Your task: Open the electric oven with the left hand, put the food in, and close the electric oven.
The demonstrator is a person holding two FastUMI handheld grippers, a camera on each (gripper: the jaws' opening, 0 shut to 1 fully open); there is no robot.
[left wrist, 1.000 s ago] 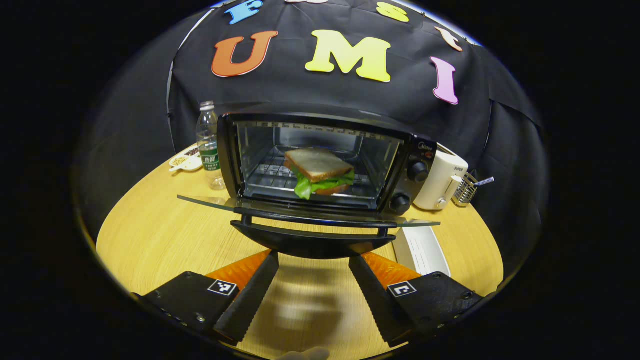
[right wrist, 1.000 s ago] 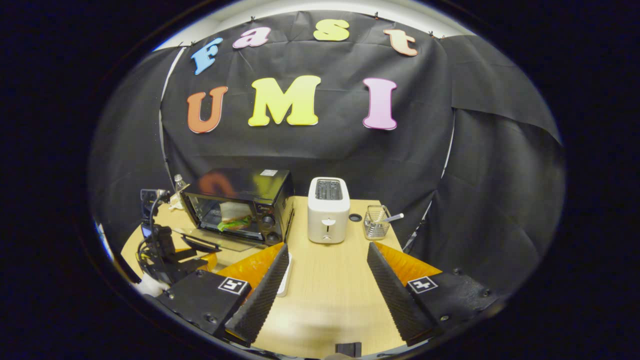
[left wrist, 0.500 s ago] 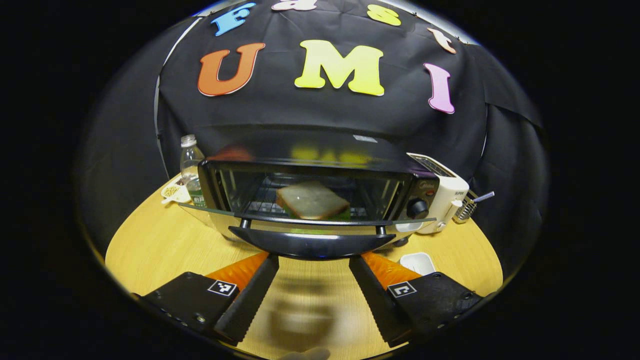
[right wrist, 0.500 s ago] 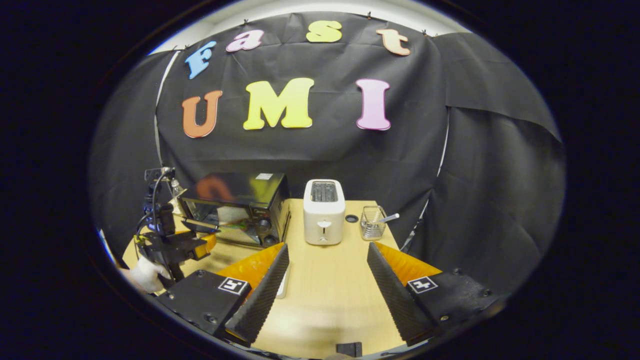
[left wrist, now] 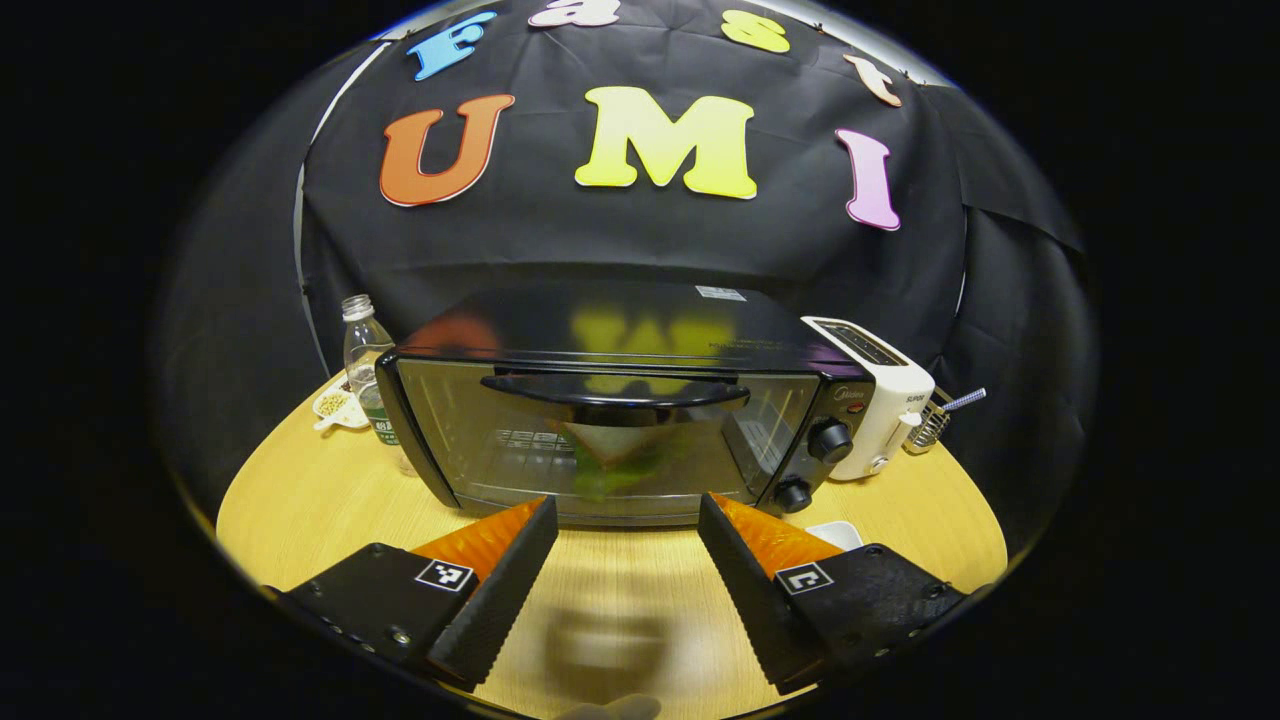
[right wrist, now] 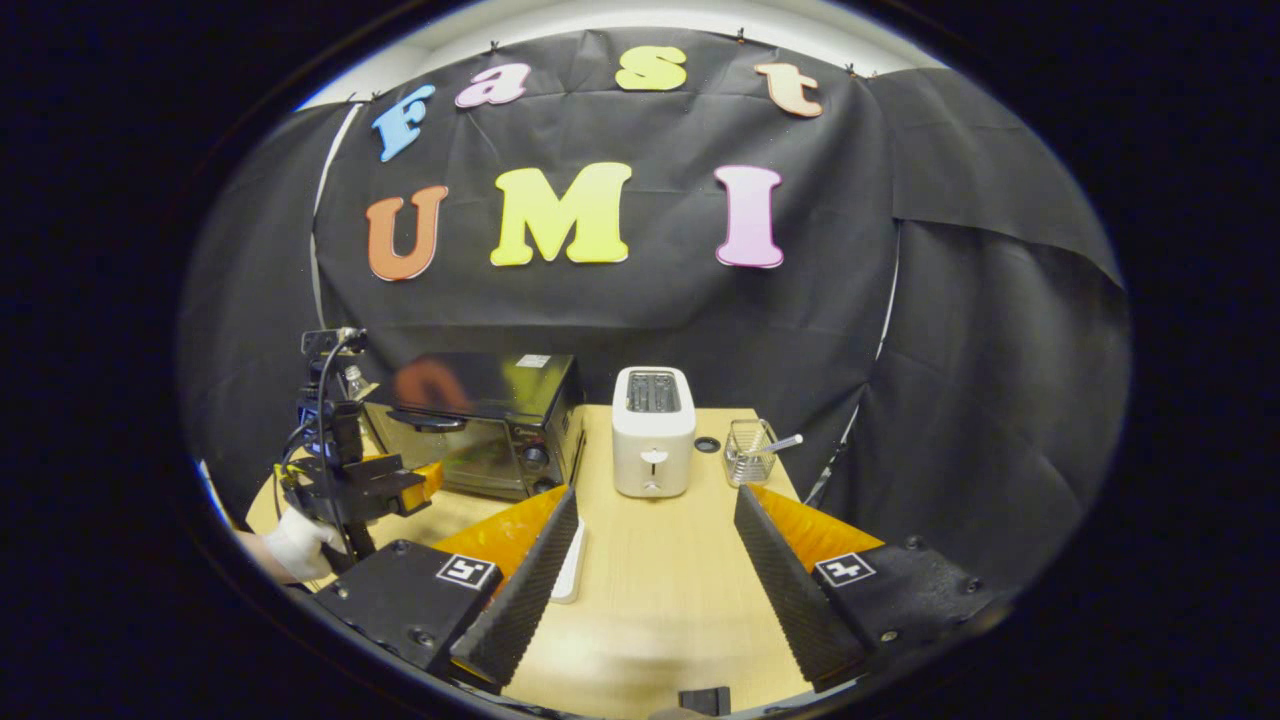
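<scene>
In the left gripper view the left gripper (left wrist: 625,520) hangs just in front of the electric oven (left wrist: 620,420), jaws spread wide on nothing; the door handle (left wrist: 615,390) is up and the sandwich (left wrist: 610,455) shows dimly behind the glass, so the job looks finished. In the right gripper view the right gripper (right wrist: 650,525) idles low over the counter (right wrist: 660,560) before the toaster (right wrist: 652,430), jaws wide and empty, well out of the way

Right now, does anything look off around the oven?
Nothing stands out. The oven door is shut with the sandwich inside, the toaster stands upright beside it, and both grippers hang open, holding nothing.
</scene>
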